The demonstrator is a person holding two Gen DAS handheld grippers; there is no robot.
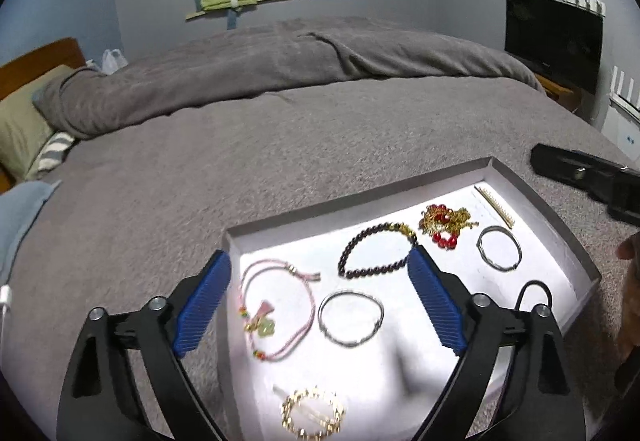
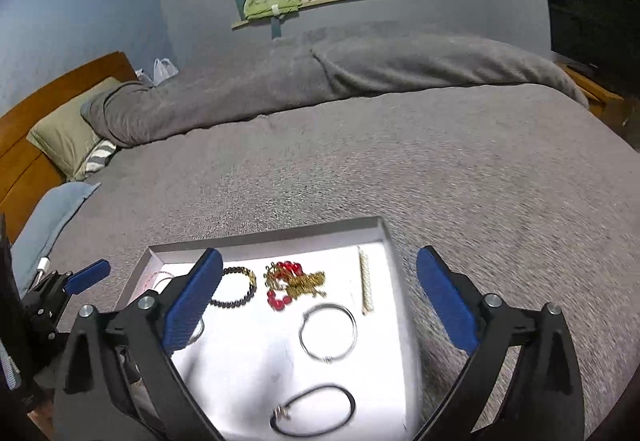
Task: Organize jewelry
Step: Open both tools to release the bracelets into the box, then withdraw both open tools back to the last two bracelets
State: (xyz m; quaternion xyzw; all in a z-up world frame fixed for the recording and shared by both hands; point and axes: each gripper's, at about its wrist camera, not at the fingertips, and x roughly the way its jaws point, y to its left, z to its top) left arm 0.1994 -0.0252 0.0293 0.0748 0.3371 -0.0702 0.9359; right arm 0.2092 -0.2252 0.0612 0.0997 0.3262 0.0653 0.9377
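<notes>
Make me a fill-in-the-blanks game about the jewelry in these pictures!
1. The jewelry lies in a shallow white ___ on the gray bed.
2. The cord bracelet with the green charm is ___.
3. Both the left gripper and the right gripper hold ___.
4. The beads tangled in the gold chain are ___.

Answers: tray; pink; nothing; red

Shallow white tray (image 1: pixel 576 241) lower right on the grey bed, pink cord bracelet (image 1: pixel 276 315) flat at its left, silver bangle (image 1: pixel 351 317) beside it, dark bead bracelet (image 1: pixel 376 251) above, red-and-gold tangle (image 1: pixel 444 223) further right, gold chain bracelet (image 1: pixel 314 415) at bottom edge.
</notes>
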